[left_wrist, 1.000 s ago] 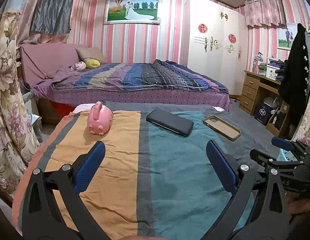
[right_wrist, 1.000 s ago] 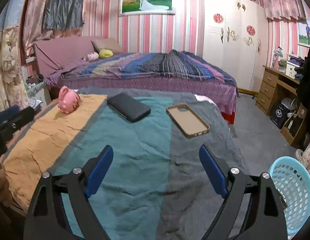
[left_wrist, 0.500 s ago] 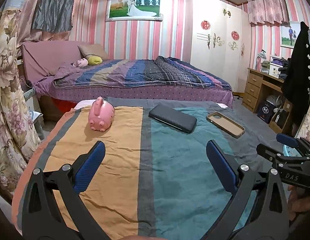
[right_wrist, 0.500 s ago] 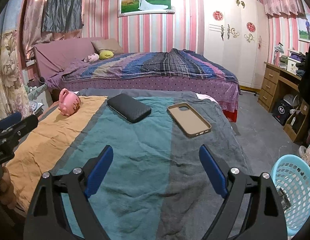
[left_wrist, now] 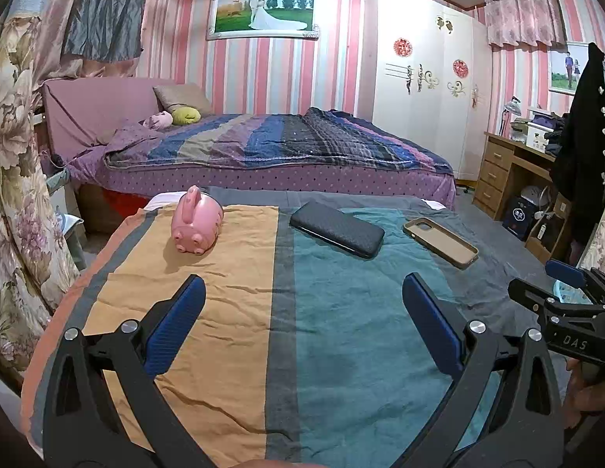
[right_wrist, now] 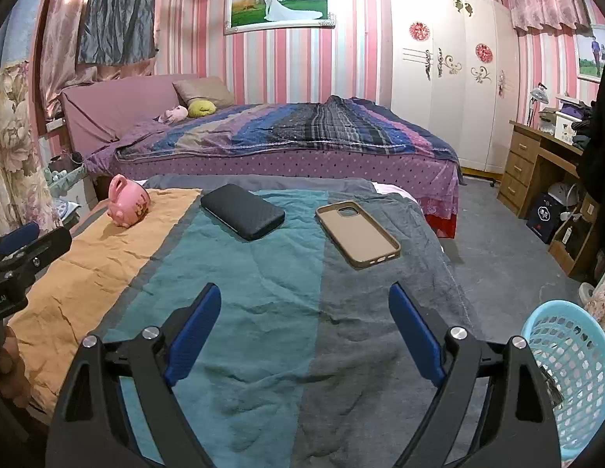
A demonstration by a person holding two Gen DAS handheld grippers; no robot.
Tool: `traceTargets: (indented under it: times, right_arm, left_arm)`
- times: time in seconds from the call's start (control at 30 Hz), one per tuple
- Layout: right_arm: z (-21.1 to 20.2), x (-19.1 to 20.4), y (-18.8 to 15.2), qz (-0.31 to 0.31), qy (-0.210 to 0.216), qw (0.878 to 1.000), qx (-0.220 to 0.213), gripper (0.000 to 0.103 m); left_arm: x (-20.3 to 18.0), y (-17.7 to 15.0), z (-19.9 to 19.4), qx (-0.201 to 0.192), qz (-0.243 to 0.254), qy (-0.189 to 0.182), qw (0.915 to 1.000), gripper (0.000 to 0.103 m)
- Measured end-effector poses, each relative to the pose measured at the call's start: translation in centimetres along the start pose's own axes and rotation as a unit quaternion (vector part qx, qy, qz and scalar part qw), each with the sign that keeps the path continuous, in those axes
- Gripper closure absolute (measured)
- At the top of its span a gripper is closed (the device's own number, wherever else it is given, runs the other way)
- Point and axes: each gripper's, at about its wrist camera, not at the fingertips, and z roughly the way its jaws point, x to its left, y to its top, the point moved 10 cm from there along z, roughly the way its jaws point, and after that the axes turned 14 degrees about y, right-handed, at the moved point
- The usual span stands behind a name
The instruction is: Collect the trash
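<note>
My left gripper [left_wrist: 302, 312] gaping wide, holding nothing, above striped cloth [left_wrist: 232, 312]. Piggy bank [left_wrist: 197, 220] at 11 o'clock, black case [left_wrist: 337, 228] at 12, tan phone case [left_wrist: 441, 241] at 1. Right gripper [right_wrist: 304, 319] likewise wide, nothing held. Only right view shows blue basket [right_wrist: 571, 366], at 4 o'clock on floor.

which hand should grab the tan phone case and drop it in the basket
Probably right. The phone case lies on the grey stripe ahead of the open right gripper, and the blue basket stands on the floor at its right. The left gripper faces the orange-and-teal side.
</note>
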Motion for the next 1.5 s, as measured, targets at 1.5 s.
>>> traceTargets:
  times: [1.5]
  right_arm:
    - [0.02,0.02,-0.21,-0.003,0.001,1.0,0.001,0.017]
  left_arm:
    - [0.58,-0.04,0.04,0.004,-0.007,0.007,0.9999,0.005]
